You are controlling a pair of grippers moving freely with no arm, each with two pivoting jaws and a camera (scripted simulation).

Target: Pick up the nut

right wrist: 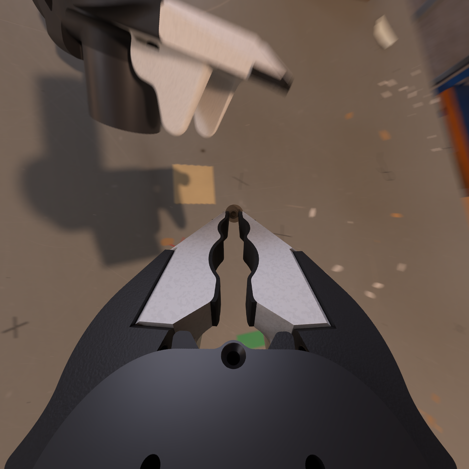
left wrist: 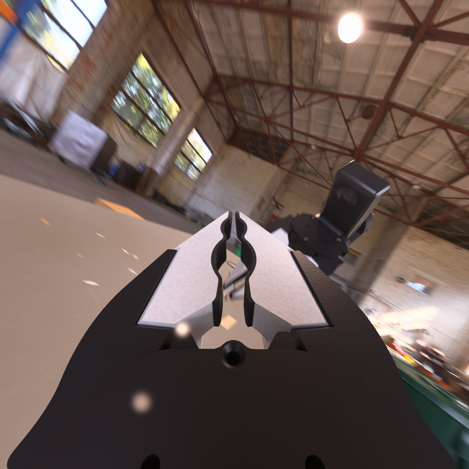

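The nut is small, round and brown. It sits pinched between the fingertips of my right gripper, which is shut on it and points down at the tan table, well above its own shadow. My left gripper is shut and empty, tilted up over the table toward the hall roof. The right gripper's dark body shows just beyond and right of the left fingers. The left gripper hangs blurred at the top left of the right wrist view.
A tan square patch lies on the table past the nut, and a green patch under the right gripper. Small pale and orange flecks are scattered to the right. An orange and blue post stands at the right edge.
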